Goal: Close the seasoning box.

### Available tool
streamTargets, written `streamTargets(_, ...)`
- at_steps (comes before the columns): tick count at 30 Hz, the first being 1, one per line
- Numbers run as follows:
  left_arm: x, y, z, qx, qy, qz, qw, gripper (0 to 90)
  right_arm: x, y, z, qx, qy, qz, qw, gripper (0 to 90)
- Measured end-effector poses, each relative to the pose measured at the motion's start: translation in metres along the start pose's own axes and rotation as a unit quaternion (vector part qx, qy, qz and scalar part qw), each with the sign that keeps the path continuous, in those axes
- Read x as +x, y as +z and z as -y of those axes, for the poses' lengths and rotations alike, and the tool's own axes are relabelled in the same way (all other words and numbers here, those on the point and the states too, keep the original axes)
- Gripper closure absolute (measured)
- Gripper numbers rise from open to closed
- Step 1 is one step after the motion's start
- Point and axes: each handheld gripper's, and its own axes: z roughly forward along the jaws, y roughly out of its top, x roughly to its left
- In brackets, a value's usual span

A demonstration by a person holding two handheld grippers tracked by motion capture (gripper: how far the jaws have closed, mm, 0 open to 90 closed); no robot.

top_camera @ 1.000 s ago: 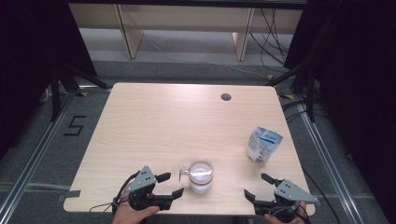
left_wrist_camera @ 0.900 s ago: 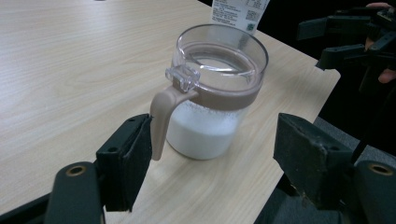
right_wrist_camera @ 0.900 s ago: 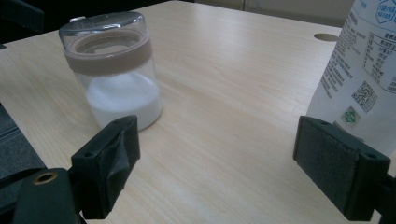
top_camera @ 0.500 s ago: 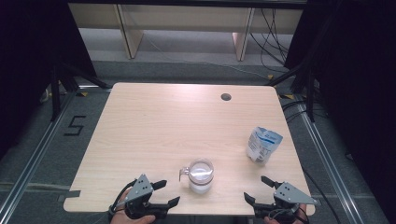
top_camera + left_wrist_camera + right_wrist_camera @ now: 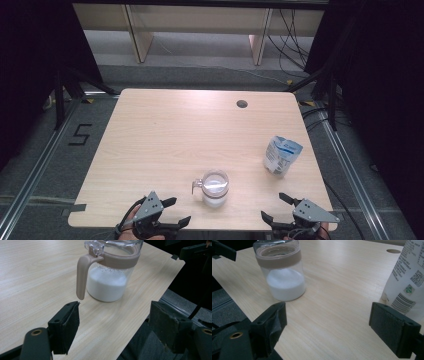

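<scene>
Jar [image 5: 215, 187] of white powder, lidded and with a side handle, standing near the table's [image 5: 165, 135] front edge between left gripper [image 5: 171, 212] and right gripper [image 5: 274, 210]; pouch [image 5: 281, 156] stands further right. Both tongs gape wide, holding nothing. Approach stage, apparently: next, the left jaws would need to close around the handle [image 5: 82, 277].

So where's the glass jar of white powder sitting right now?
In the high view the jar stands near the table's front edge, between the left gripper and right gripper, with the pouch farther right.
</scene>
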Motion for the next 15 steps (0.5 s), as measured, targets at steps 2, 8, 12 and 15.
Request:
streamTargets(2,0.0,-0.001,0.001,0.002,0.004,-0.001,1.0,23.9,0.002,-0.002,0.001,0.009,0.007,-0.006,0.9999,15.6)
streamTargets(8,0.0,-0.001,0.007,0.014,0.008,-0.005,0.9999,21.6,0.004,-0.001,0.004,0.016,-0.002,-0.015,0.9998,15.7)
streamTargets(12,-0.002,-0.001,0.014,0.014,0.007,-0.015,0.9998,21.1,0.006,-0.002,0.007,0.035,0.001,-0.013,0.9993,15.7)
streamTargets(15,-0.001,-0.003,0.015,0.021,0.009,-0.017,0.9996,20.9,0.006,-0.002,0.008,0.031,-0.007,-0.018,0.9993,15.7)
